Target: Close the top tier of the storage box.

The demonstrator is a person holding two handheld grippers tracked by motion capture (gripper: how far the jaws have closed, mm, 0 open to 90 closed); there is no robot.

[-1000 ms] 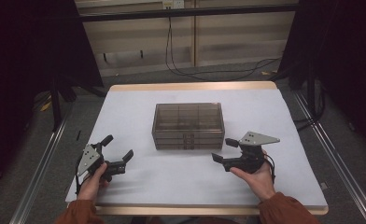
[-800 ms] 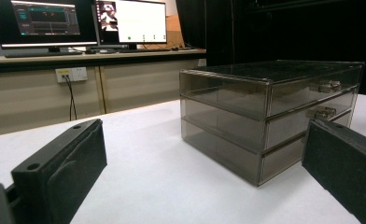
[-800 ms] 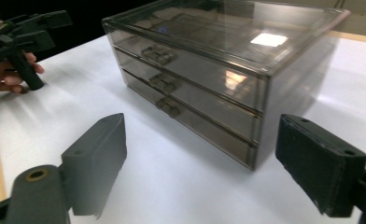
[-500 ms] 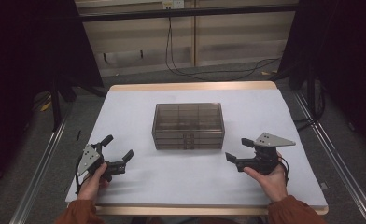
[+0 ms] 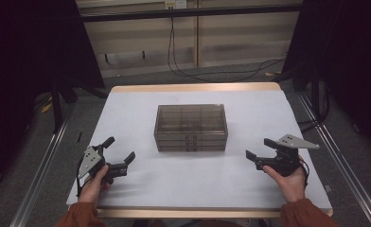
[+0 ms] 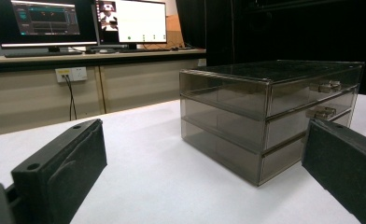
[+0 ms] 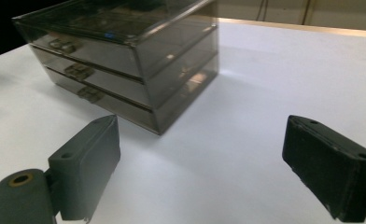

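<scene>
Smoked drawer box (image 5: 191,127) at middle of white table (image 5: 141,101), three drawers all shut, small handles (image 6: 328,86) on the near face; placed so that both hands reach its front.

Left gripper (image 5: 119,155) resting near the left front corner of table, well apart from the box, jaws spread wide with nothing between; aimed at the box's left corner, probably waiting as the steadying hand.

Right gripper (image 5: 259,149) held low over the table, to the right of the box and apart from it; jaws just opened further, now wide, empty; angled toward the handle side, likely preparing to approach a drawer handle; box untouched, no drawer pulled yet.
</scene>
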